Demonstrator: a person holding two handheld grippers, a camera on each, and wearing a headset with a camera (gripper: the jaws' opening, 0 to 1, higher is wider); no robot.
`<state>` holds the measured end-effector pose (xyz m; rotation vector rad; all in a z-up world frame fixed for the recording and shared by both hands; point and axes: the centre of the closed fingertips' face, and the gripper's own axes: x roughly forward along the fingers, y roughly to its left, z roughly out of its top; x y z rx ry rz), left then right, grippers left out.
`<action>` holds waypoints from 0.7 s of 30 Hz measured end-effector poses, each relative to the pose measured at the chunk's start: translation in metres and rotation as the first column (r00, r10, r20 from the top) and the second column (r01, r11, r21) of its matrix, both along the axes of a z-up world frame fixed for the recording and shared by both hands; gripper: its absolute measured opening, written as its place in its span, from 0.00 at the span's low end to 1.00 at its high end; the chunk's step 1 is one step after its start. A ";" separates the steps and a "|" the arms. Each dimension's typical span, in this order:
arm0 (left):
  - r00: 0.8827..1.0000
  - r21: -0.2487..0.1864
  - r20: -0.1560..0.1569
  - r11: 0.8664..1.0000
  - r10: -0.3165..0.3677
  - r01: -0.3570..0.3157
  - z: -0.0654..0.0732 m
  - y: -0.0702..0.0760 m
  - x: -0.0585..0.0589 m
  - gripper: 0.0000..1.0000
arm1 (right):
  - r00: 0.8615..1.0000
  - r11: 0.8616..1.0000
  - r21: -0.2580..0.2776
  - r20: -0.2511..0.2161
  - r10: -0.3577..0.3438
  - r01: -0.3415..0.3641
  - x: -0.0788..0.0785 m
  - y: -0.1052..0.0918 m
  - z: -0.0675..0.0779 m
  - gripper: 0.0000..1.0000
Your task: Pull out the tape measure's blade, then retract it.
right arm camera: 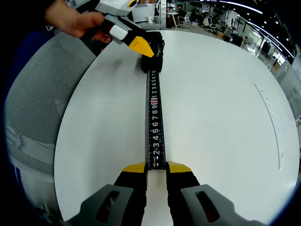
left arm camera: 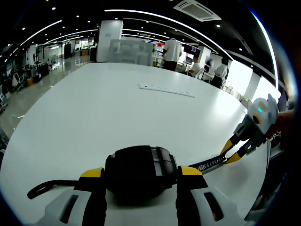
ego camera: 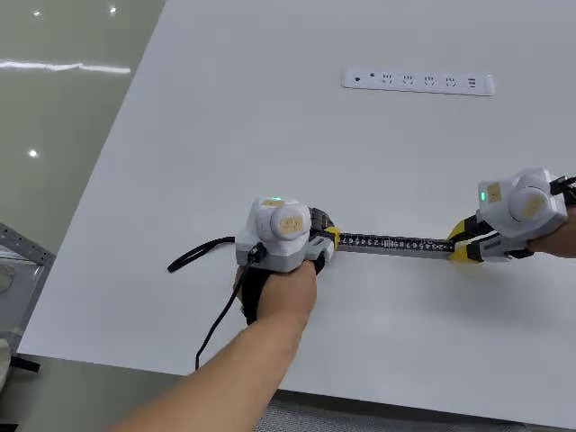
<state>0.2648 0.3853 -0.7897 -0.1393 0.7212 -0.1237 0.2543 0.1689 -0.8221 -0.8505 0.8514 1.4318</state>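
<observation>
Black tape measure case (left arm camera: 140, 165) clamped between left gripper (left arm camera: 141, 172) jaws; blade (right arm camera: 155, 122) drawn out flat over white table (ego camera: 270, 135), its tip pinched by closed right gripper (right arm camera: 156, 167)

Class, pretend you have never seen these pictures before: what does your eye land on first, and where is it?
The black numbered blade stretches across the white table, drawn out between the two grippers. The left gripper clamps the black tape measure case, and the right gripper pinches the blade's end. A white power strip lies apart, farther back on the table.
</observation>
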 end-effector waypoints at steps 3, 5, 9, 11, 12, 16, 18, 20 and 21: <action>1.000 -0.003 -0.001 1.000 0.000 0.000 0.000 0.000 0.000 0.55 | 1.000 1.000 0.005 0.001 0.008 -0.008 -0.001 0.005 0.000 0.12; 1.000 -0.004 0.000 1.000 -0.001 0.001 0.000 0.000 0.000 0.55 | 1.000 1.000 0.008 0.000 0.011 -0.011 -0.002 0.009 0.000 0.12; 1.000 -0.004 0.000 1.000 -0.004 0.004 0.000 0.000 0.000 0.55 | 1.000 1.000 0.012 -0.001 0.014 -0.014 -0.003 0.012 0.000 0.12; 1.000 -0.006 -0.001 1.000 -0.004 0.004 0.000 0.000 0.000 0.55 | 1.000 1.000 0.014 0.000 0.016 -0.016 -0.003 0.014 0.000 0.12; 1.000 -0.008 -0.001 1.000 -0.004 0.004 0.000 0.000 0.000 0.55 | 1.000 1.000 0.016 0.001 0.019 -0.019 -0.003 0.016 0.000 0.12; 1.000 -0.011 -0.002 1.000 -0.006 0.006 0.000 0.000 0.000 0.55 | 1.000 0.999 0.025 -0.002 0.022 -0.022 -0.004 0.021 0.000 0.12; 1.000 -0.012 -0.004 1.000 -0.006 0.006 0.000 0.000 0.000 0.55 | 1.000 0.999 0.027 -0.003 0.023 -0.023 -0.004 0.025 0.000 0.12; 1.000 -0.012 -0.004 1.000 -0.007 0.007 0.000 0.000 0.000 0.55 | 1.000 0.999 0.032 -0.004 0.024 -0.024 -0.004 0.029 0.001 0.12; 1.000 -0.011 -0.004 1.000 -0.007 0.007 0.000 0.000 0.000 0.55 | 1.000 0.999 0.035 -0.007 0.023 -0.023 -0.005 0.031 0.001 0.12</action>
